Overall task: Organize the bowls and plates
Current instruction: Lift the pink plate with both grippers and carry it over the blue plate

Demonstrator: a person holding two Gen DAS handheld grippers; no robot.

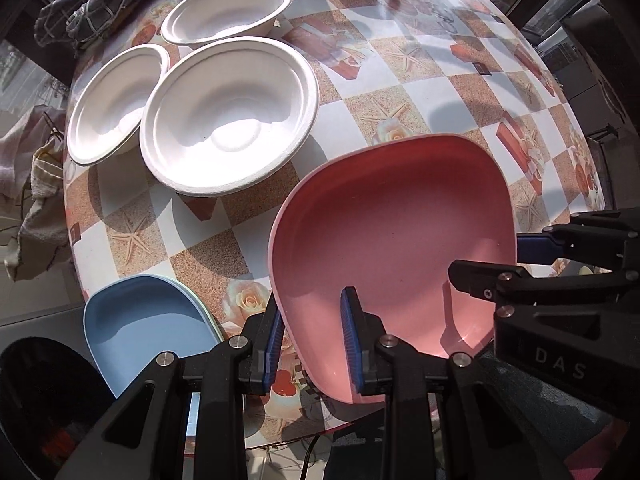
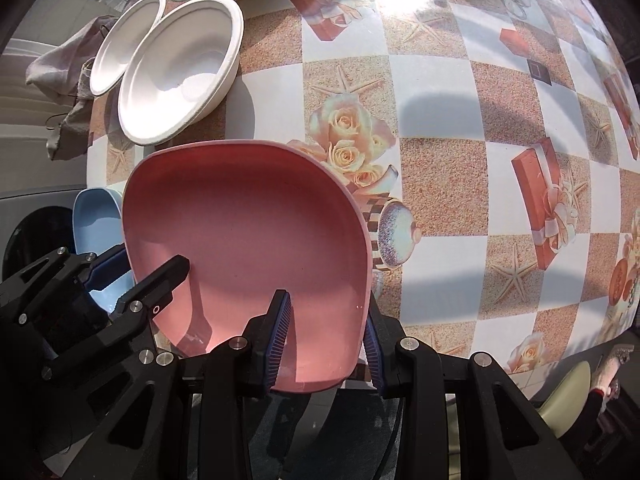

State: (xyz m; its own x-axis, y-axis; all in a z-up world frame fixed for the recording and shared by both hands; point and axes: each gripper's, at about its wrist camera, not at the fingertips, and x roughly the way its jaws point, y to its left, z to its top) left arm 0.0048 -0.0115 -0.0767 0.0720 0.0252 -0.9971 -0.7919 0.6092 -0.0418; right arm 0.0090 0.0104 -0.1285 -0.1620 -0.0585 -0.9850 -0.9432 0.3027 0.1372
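Note:
A pink plate hangs above the patterned table, gripped from both sides. My left gripper is shut on its left rim, one blue pad inside and one outside. My right gripper is shut on the opposite rim. Each gripper also shows in the other's view: the right gripper and the left gripper. A blue plate, with a pale one under it, lies at the table's near left edge. Three white bowls sit close together at the far left.
A beige cloth hangs off the table's left edge, and a checked cloth lies beyond the bowls. The table's rounded near edge runs under the pink plate. A pale green seat stands at the lower right.

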